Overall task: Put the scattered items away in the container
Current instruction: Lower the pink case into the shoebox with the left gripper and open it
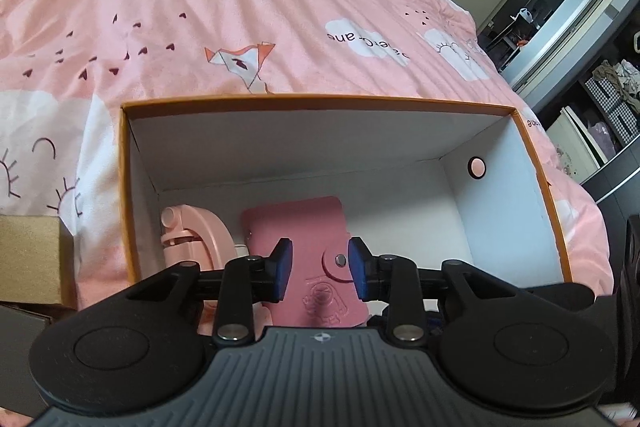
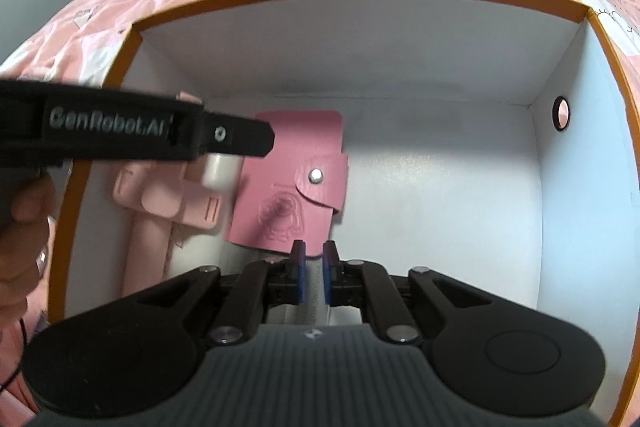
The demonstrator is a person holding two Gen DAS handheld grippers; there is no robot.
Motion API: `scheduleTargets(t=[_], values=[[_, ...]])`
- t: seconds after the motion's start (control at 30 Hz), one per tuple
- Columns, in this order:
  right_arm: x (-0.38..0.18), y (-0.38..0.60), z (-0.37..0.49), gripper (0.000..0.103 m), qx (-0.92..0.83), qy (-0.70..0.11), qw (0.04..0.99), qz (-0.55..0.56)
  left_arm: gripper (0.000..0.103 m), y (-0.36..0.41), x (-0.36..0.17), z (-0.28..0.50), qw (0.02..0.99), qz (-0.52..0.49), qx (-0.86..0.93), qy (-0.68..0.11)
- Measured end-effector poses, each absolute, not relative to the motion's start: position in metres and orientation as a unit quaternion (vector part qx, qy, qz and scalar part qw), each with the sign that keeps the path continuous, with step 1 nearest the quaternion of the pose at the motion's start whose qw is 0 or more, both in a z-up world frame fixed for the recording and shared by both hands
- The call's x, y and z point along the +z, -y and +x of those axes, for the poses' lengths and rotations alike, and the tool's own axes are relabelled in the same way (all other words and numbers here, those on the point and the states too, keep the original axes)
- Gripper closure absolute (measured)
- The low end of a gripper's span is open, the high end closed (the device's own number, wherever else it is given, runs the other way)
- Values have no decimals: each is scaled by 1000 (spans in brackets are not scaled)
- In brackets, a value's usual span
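Two grippers | left gripper [image 1: 320, 269] released over embossed pink wallet [image 1: 308, 239] | right gripper [image 2: 314, 277] grasping white, possibly plastic, piece [image 2: 314, 297]

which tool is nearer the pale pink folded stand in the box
Left. The left tool hangs open over the pink snap wallet, right beside the pale pink folded stand. The right tool sits farther off, gripping a white item.
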State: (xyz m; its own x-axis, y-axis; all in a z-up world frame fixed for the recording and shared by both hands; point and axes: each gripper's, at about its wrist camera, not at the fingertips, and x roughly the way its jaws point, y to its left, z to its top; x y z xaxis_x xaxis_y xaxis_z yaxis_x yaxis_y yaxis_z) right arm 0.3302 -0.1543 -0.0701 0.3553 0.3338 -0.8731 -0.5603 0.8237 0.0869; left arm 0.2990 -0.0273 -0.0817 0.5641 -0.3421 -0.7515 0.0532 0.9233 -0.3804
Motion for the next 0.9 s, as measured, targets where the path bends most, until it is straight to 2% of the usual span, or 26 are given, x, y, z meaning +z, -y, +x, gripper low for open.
scheduleTargets(t=[0.1, 0.13, 0.37, 0.53, 0.57, 0.9], values=[[-69, 145, 333, 86, 266, -501, 817, -104, 67, 25, -74, 296, 877, -145, -112, -444], [-70, 143, 336, 81, 265, -505, 815, -98, 67, 23, -72, 295, 878, -145, -114, -442], [-74, 141, 361, 75, 250, -523, 812, -63, 66, 13, -62, 288, 887, -140, -107, -428], [-82, 134, 373, 75, 260, -529, 806, -52, 66, 4, -61, 284, 889, -147, -101, -423], [-84, 132, 373, 72, 262, -531, 805, -52, 66, 2, -62, 284, 889, -148, -99, -422], [-83, 130, 366, 72, 259, -520, 810, -81, 66, -2, -61, 272, 895, -142, -82, -414]])
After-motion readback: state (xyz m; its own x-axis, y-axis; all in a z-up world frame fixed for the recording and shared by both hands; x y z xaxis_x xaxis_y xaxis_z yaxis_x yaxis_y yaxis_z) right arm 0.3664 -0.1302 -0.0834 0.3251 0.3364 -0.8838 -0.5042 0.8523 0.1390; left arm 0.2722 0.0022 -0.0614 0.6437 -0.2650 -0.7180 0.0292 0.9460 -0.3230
